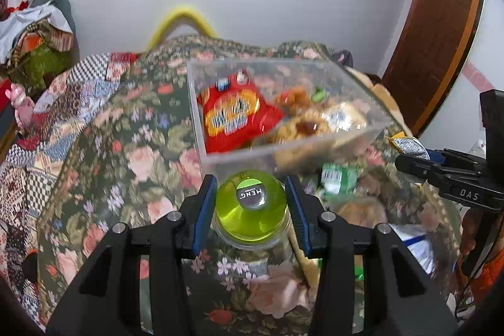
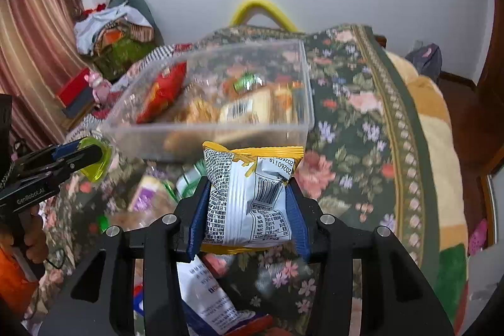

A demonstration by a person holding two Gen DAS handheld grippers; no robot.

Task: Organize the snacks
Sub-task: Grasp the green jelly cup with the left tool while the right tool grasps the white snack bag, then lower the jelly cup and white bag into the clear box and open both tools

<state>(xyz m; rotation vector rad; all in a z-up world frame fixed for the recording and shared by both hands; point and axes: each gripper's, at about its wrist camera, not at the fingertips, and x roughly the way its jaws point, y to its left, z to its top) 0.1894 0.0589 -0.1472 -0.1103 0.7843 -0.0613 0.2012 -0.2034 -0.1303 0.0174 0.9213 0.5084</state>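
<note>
A: Left gripper (image 1: 251, 203), jaw state?

B: Jaws closed on a green jelly cup (image 1: 251, 207), blue pads against both its sides. The cup's lid faces the camera, dark round label reading "MENG". It is held above the floral tablecloth (image 1: 132, 147), just in front of the clear plastic container (image 1: 220, 158).

A: Right gripper (image 2: 249, 207)?

B: Jaws clamped on a white-and-yellow snack packet (image 2: 247, 197), its printed back with barcode toward the lens. The packet's top edge sits just before the near wall of the same container (image 2: 201, 131).

A: Container contents?

B: Red snack bag (image 1: 231, 112) at the left side, cookies or pastries in clear wrap (image 1: 302, 125) in the middle, a small green-wrapped item (image 2: 247, 82) further back. Motion blur; finer labels unreadable.

A: What lies loose on the table?

B: A green-and-white packet (image 1: 337, 178) just in front of the container, between the two grippers. A purple-and-white packet (image 2: 148, 191) near it, and a white packet with blue print (image 2: 204, 298) below the right gripper.

A: Cross-view check?

B: From the right wrist, the left gripper (image 2: 91, 159) shows at the left edge with the green cup (image 2: 97, 161) between its jaws. From the left wrist, the right gripper (image 1: 419, 155) enters at the right edge with the packet's corner (image 1: 406, 144).
</note>
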